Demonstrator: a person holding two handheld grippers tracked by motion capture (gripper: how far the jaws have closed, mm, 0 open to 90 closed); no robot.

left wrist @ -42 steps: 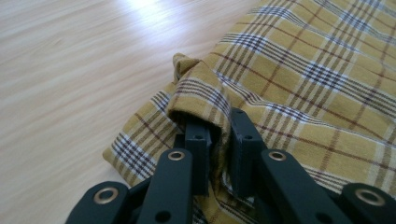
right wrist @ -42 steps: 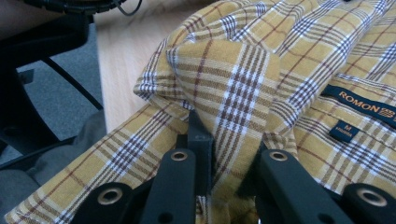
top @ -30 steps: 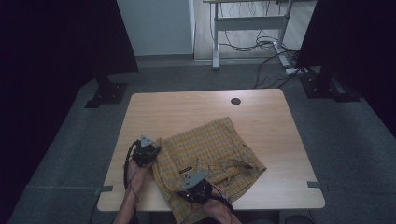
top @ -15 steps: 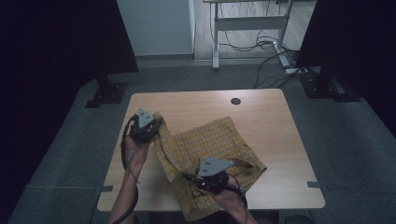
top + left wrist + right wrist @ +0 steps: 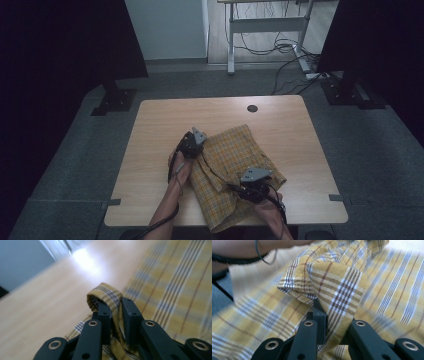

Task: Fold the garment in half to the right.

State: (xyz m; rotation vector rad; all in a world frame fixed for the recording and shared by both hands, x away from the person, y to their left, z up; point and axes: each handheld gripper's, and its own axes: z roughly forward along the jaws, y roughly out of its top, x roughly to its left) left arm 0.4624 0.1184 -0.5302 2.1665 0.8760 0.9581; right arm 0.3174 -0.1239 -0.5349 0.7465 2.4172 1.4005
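A yellow plaid cloth lies rumpled on the wooden table, its near end hanging over the front edge. My left gripper sits at the cloth's left edge. In the left gripper view a narrow fold of the plaid cloth is pinched by the left gripper; its jaws have just been easing open a little, with the fold still between them. My right gripper rests on the cloth's near right part. It is shut on a thick bunched fold, seen over the right gripper.
A round cable hole sits near the table's far edge. Bare wood stretches along the far and left sides. Dark stands flank the table on the grey floor, and a desk with loose cables stands behind.
My left gripper swung out to the far left, then came right over the cloth with its edge. My right gripper slid right with its fold. The cloth is now narrower.
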